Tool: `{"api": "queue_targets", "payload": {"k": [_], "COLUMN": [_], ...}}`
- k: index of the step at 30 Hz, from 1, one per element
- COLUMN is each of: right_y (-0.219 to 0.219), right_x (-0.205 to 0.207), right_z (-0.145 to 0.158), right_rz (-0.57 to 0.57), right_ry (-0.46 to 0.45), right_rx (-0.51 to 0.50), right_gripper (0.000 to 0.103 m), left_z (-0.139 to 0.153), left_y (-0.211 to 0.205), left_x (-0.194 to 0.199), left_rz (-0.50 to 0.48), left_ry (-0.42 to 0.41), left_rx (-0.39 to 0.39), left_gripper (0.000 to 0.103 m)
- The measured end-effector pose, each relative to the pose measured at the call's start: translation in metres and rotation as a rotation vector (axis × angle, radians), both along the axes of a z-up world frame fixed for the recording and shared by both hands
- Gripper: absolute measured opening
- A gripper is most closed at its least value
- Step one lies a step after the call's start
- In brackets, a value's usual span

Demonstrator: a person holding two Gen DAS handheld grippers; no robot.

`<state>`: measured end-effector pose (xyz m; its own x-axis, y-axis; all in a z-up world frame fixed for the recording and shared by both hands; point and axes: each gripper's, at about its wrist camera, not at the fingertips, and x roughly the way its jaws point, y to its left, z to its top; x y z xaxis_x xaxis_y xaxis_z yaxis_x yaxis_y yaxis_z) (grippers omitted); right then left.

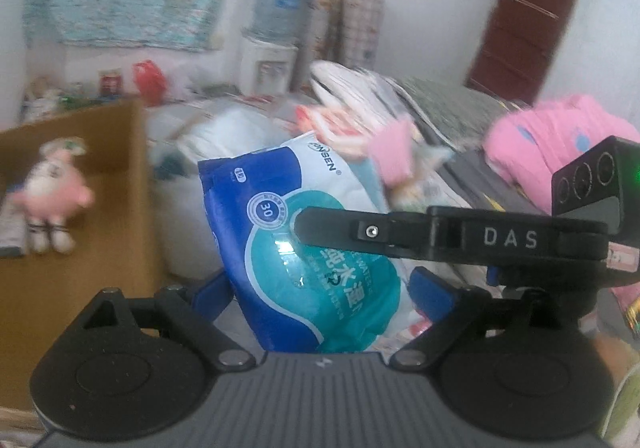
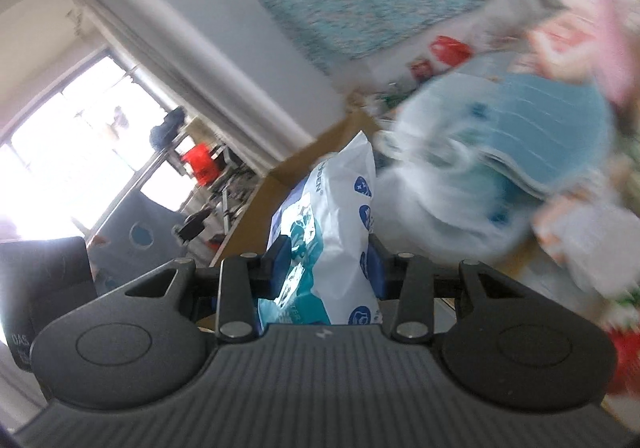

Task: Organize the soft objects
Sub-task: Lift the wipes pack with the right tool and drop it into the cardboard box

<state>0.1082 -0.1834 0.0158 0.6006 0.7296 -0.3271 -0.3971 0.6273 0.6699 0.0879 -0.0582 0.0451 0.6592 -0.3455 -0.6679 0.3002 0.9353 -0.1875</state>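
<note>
A blue, teal and white wet-wipes pack stands between the blue pads of my left gripper, which is closed on its lower part. My right gripper is shut on the same pack, seen edge-on, and its black finger crosses the pack in the left wrist view. A pink and white plush toy lies in a cardboard box at the left. A pile of soft items with a pink garment lies at the right.
A water dispenser stands by the back wall. A white bag with blue pads lies beyond the pack. A brown door is at the right. A bright window is at the left of the right wrist view.
</note>
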Motion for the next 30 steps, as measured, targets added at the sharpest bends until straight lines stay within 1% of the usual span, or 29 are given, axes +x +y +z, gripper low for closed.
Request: {"api": "queue_targets", "payload": {"k": [3,5,9,11,17,18,20,21,22,23,24,26,30], "right_y": [0.029,0.048,0.084,0.1,0.139,0.144,0.158,0.164,0.168,0.169,0.169,0.167,0.152], "right_x": [0.026,0.046,0.097,0.119,0.177,0.185,0.197,0.204,0.21,0.217,0.221,0.225,0.229], "right_z": [0.019,0.029,0.038,0.039,0.037,0.037,0.038,0.037,0.036,0.035,0.035,0.035,0.036], "right_rz": [0.071,0.113,0.18,0.196,0.209,0.208,0.208,0.204,0.205,0.192,0.161,0.134,0.122], "right_ry": [-0.013,-0.014,0.038,0.064,0.097,0.098,0.069,0.06,0.056,0.043,0.021,-0.007,-0.023], "right_rx": [-0.01,-0.014,0.004,0.002,-0.061,-0.076,-0.122,-0.148,-0.172,-0.193,-0.22,-0.246,-0.219], "right_gripper": [0.039,0.039,0.039,0.04,0.04,0.04,0.042,0.044,0.053,0.066,0.07,0.072,0.072], "left_z": [0.02,0.031,0.043,0.042,0.026,0.023,0.017,0.012,0.006,-0.002,-0.009,-0.023,-0.038], "left_y": [0.024,0.04,0.07,0.084,0.122,0.126,0.133,0.137,0.139,0.142,0.144,0.146,0.147], "left_x": [0.014,0.027,0.065,0.089,0.151,0.16,0.172,0.179,0.187,0.196,0.203,0.21,0.216], "left_rz": [0.061,0.102,0.167,0.192,0.234,0.238,0.242,0.242,0.243,0.25,0.267,0.286,0.292], "left_ry": [-0.019,-0.028,0.005,0.033,0.108,0.117,0.126,0.133,0.148,0.176,0.195,0.219,0.236], "left_rx": [0.021,0.05,0.09,0.102,0.08,0.079,0.08,0.074,0.068,0.067,0.067,0.081,0.091], "left_gripper": [0.095,0.095,0.095,0.095,0.094,0.094,0.093,0.093,0.093,0.093,0.093,0.093,0.092]}}
